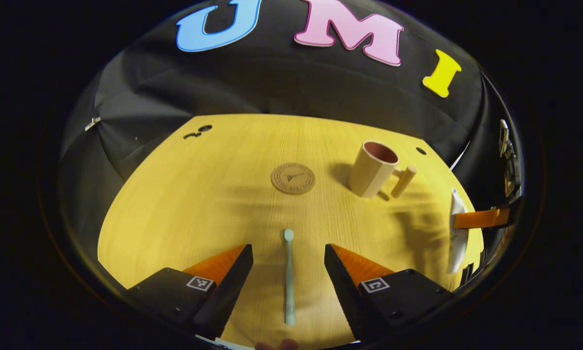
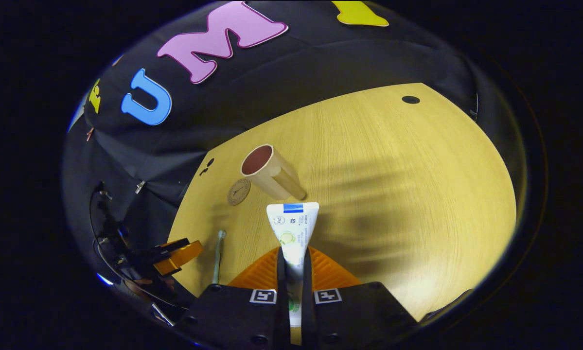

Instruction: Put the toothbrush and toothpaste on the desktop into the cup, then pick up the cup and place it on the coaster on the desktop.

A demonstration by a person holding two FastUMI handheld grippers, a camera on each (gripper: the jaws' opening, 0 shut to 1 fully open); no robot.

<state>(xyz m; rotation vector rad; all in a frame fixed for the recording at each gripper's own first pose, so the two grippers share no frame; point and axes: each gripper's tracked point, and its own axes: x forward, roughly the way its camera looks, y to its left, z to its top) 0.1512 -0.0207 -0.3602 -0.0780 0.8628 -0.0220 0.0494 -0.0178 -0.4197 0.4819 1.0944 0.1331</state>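
A pale green toothbrush [image 1: 289,277] lies flat on the yellow wooden desktop [image 1: 199,194], between the fingers of my open left gripper [image 1: 288,257], which touch nothing. Farther off sit a round brown coaster [image 1: 292,178] and, to its right, an upright beige cup [image 1: 373,168] with a peg handle. In the right gripper view my right gripper [image 2: 293,260] is shut on a white toothpaste tube [image 2: 292,228], held above the desktop [image 2: 393,170] with its crimped end pointing forward. The cup [image 2: 268,173] and coaster [image 2: 238,191] lie beyond it, the toothbrush [image 2: 217,257] to the left. The tube [image 1: 456,233] and right gripper show at the left gripper view's right edge.
Black cloth walls close in the desk's far side. Small dark holes mark the desktop [image 1: 204,128] near its far edges. The left gripper [image 2: 174,257] and cables sit at the lower left of the right gripper view. Bare wood spreads right of the cup.
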